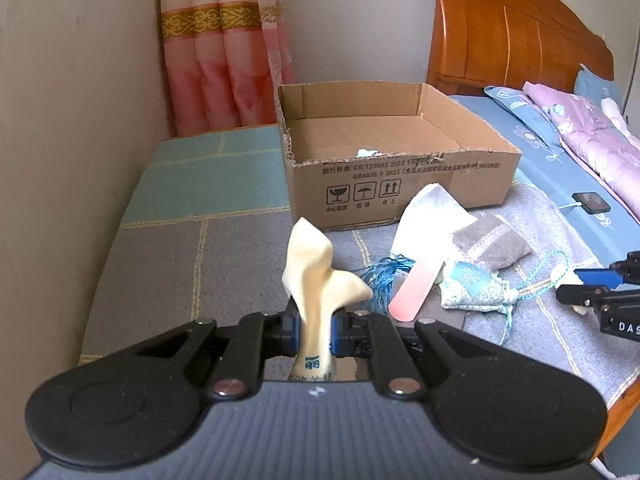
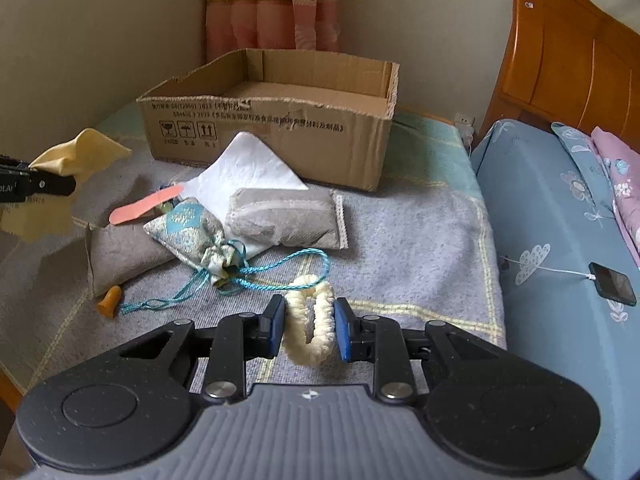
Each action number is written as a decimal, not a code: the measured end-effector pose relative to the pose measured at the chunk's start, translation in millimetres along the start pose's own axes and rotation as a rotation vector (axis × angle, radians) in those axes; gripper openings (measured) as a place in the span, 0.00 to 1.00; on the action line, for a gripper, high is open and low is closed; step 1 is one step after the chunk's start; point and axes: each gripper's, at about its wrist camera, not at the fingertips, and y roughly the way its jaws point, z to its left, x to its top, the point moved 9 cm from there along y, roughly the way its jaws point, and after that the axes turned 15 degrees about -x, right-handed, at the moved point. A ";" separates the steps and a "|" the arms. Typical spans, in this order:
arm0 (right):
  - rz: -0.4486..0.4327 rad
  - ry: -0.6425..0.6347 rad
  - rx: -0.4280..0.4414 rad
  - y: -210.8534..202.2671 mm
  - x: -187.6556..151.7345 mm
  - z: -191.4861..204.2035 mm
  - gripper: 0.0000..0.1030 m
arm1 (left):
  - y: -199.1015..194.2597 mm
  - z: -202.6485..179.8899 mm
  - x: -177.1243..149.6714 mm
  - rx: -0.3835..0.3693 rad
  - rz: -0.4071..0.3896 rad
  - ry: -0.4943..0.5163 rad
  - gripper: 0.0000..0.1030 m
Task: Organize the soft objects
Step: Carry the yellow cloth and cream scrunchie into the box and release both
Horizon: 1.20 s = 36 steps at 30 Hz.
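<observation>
The left gripper (image 1: 314,334) is clamped on a pale yellow cloth (image 1: 320,280), which stands up in folds between its pads; the right wrist view shows the same cloth (image 2: 78,148) hanging on both sides of the left gripper (image 2: 60,186), lifted in front of the cardboard box's left corner. The right gripper (image 2: 309,330) is partly open around a cream scrunchie (image 2: 310,320): the ring sits between the blue pads, close to both, though whether they press it cannot be told. In the left wrist view only the tip of the right gripper (image 1: 576,286) shows at the edge, and the scrunchie is out of sight.

The cardboard box (image 1: 400,184) sits open-topped on the bed's grey blanket (image 1: 160,264), near the pink curtain (image 1: 224,60). Just in front of the box lies a white folded cloth (image 2: 244,172), with a pink strip (image 2: 144,204) touching its left side. A patterned drawstring pouch (image 2: 196,232) rests against two grey pillow sachets, one (image 2: 284,220) to its right and one (image 2: 124,252) to its left; its blue cord (image 2: 256,272) trails toward the scrunchie. The right wrist view alone shows a small orange cone (image 2: 109,300) beside the left sachet. The left wrist view alone shows a bit of pale material (image 1: 366,152) inside the box, behind its front wall. A phone (image 2: 612,284) lies on the blue sheet, well right of the box.
</observation>
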 end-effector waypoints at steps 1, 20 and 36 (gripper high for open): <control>-0.004 0.001 0.000 -1.3 1.4 -0.8 0.30 | -0.9 -0.6 0.5 -0.003 0.000 0.002 0.11; -0.049 0.002 0.018 -19.0 19.6 -8.5 0.30 | -13.1 -8.4 15.5 -0.003 -0.004 0.038 0.11; -0.211 -0.052 0.062 -14.2 118.5 -10.5 0.30 | -8.7 -12.9 54.3 0.008 -0.032 0.084 0.11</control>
